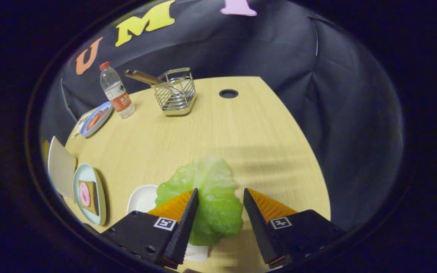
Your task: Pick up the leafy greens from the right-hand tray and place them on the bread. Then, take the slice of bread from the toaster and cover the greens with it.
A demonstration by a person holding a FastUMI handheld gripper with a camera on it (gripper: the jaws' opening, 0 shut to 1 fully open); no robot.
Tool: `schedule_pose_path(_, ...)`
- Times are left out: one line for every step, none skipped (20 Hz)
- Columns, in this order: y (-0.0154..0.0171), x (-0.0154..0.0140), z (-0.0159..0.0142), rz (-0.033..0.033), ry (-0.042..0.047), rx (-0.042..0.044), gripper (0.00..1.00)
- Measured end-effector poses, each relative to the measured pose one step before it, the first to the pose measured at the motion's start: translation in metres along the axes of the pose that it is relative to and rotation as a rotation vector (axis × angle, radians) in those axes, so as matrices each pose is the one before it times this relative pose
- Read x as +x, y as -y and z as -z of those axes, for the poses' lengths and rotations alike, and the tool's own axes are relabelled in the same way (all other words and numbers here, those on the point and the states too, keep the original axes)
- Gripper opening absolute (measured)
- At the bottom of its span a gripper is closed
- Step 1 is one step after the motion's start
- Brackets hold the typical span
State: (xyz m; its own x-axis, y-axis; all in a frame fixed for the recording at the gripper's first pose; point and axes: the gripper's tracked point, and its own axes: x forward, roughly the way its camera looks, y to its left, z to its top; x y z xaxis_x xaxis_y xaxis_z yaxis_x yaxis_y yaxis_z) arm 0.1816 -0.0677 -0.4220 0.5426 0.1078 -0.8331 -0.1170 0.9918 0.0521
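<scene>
The wooden desk (pixel 211 129) carries everything, with a round cable hole near its far edge at about twelve o'clock from the fingers. On the far side at eleven o'clock stands a wire basket (pixel 175 96) with utensil handles poking out, and to its left a clear water bottle (pixel 114 91) beside a small blue plate (pixel 96 119) of orange food. At nine o'clock a pale blue plate (pixel 89 193) holds the slice of bread (pixel 88 196) with a pink round on top; that is where the greens belong. A flat beige panel just beyond that plate may be the toaster, though I cannot tell.

Close in, the leafy greens (pixel 209 201) lie partly over a small white tray (pixel 142 199), draping off it toward the gripper (pixel 220 195). The fingers stand apart with a gap between them; the leaf sits in that gap, overlapping the left finger while the right finger is clear of it. They are not pressing on it from both sides.

By my reading, the first step is in hand: picking up the greens. The next move calls for bringing the fingers together on the leaf's thicker middle, lifting it free of the tray, then carrying it toward nine o'clock onto the bread. A thin, floppy leaf may slip or fold, so a centred pinch seems wise.
</scene>
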Motion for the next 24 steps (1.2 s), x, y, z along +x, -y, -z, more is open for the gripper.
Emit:
schedule_pose_path(-0.00287,0.0035,0.00125,-0.02034,-0.01355,-0.00534,0.75)
schedule_pose_path(-0.00284,0.00202,0.00069,-0.01091,-0.01192,-0.01122,0.76)
schedule_pose_path(-0.00214,0.00166,-0.00235,-0.00468,0.00771,-0.01955,0.78)
schedule_pose_path(-0.00281,0.00167,0.00028,-0.00893,0.00169,-0.01222,0.72)
schedule_pose_path(-0.00079,-0.00218,-0.00144,0.00365,-0.00085,0.00023,0.66)
schedule_pose_path(0.001,0.00003,0.00112,0.01353,-0.0017,0.00247,0.6)
schedule_pose_path(0.00126,-0.00101,0.0031,0.01722,-0.00136,0.00043,0.47)
schedule_pose_path(0.00032,-0.00092,0.00054,0.01052,0.01182,-0.00127,0.35)
schedule_pose_path(0.0015,-0.0004,0.00157,0.01552,0.00767,-0.00185,0.28)
schedule_pose_path(-0.00134,-0.00151,0.00095,0.00519,0.00799,-0.00047,0.22)
schedule_pose_path(0.00144,-0.00078,0.00188,0.01585,0.00679,0.00372,0.16)
schedule_pose_path(0.00012,-0.00413,0.00143,0.0069,0.00031,0.00412,0.1)
schedule_pose_path(-0.00171,-0.00234,0.00059,0.00342,0.00635,0.0032,0.1)
schedule_pose_path(0.00005,-0.00248,-0.00161,0.00554,0.01102,-0.00137,0.1)
schedule_pose_path(0.00271,-0.00013,0.00095,0.01692,0.00667,0.00173,0.02)
schedule_pose_path(-0.00174,-0.00684,-0.00235,-0.00278,0.00965,-0.00211,0.02)
schedule_pose_path(-0.00211,-0.00558,-0.00335,-0.00894,0.01781,-0.0008,0.02)
schedule_pose_path(-0.00124,-0.00632,-0.00414,-0.00058,0.01597,-0.00334,0.02)
schedule_pose_path(0.00029,-0.00657,-0.00428,0.01214,0.02317,-0.00324,0.02)
schedule_pose_path(-0.00139,-0.00693,-0.00371,0.00994,0.01545,-0.00762,0.02)
schedule_pose_path(-0.00226,-0.00801,-0.0027,0.00518,0.01401,-0.01002,0.02)
schedule_pose_path(-0.00155,-0.00508,-0.00149,0.01152,0.00334,-0.01189,0.02)
schedule_pose_path(0.00016,-0.0028,0.00207,0.0192,-0.00502,-0.01264,0.02)
schedule_pose_path(0.00106,-0.00129,0.00163,0.02197,-0.00701,-0.00398,0.02)
